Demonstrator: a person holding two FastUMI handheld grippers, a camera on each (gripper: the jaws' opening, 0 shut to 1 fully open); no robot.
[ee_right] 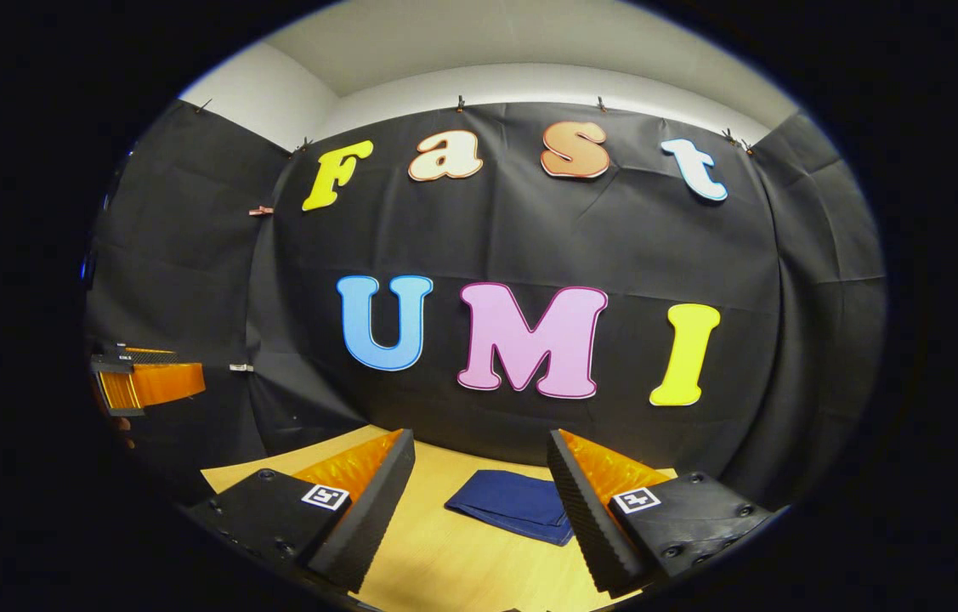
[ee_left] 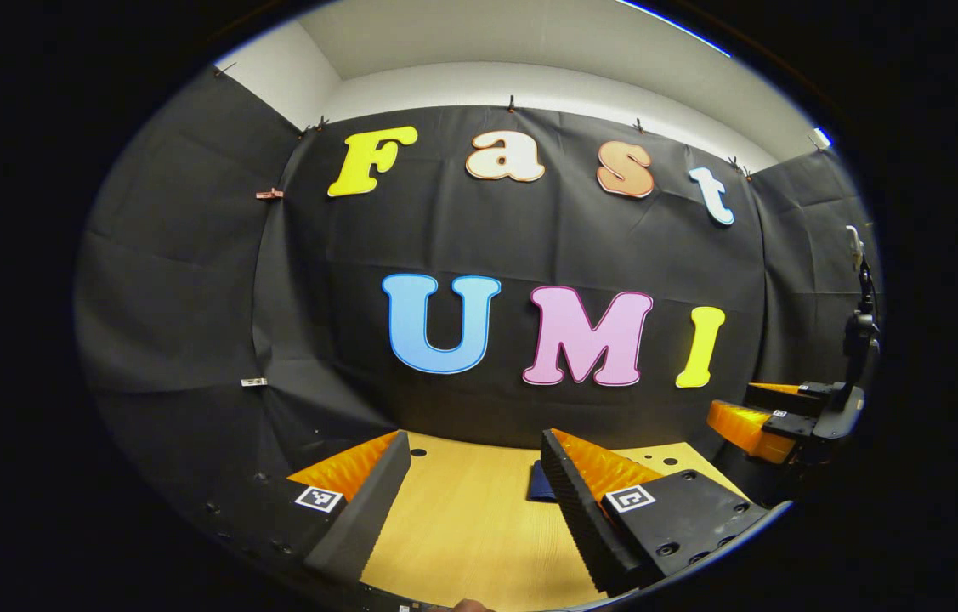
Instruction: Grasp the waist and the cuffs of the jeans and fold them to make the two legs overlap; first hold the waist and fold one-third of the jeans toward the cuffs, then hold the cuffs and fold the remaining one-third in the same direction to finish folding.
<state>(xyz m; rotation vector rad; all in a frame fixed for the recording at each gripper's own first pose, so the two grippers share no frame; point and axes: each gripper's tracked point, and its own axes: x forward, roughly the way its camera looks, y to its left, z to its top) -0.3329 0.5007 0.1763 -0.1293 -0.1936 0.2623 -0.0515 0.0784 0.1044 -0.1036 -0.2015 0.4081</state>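
Left gripper view: my left gripper [ee_left: 468, 501] hangs above the bench [ee_left: 461, 527], jaws spread wide with nothing between them. A dark blue sliver of the jeans [ee_left: 540, 483] peeks past the inner finger, toward the far edge. The right gripper [ee_left: 763, 422] sits off at the side, raised. Bench is pale wood grain, smooth; the finger faces are ridged.

Right gripper view: right gripper's jaws stand apart too, empty. The jeans lie as a flat, squared bundle of several layers near the bench's far edge, soft, matte cloth. The left gripper [ee_right: 143, 382] floats well apart from it.

Risk, as I judge it: the bundle looks already folded, so a careless descent could snag the top layer and drag it open, or slide it across the slick wood.
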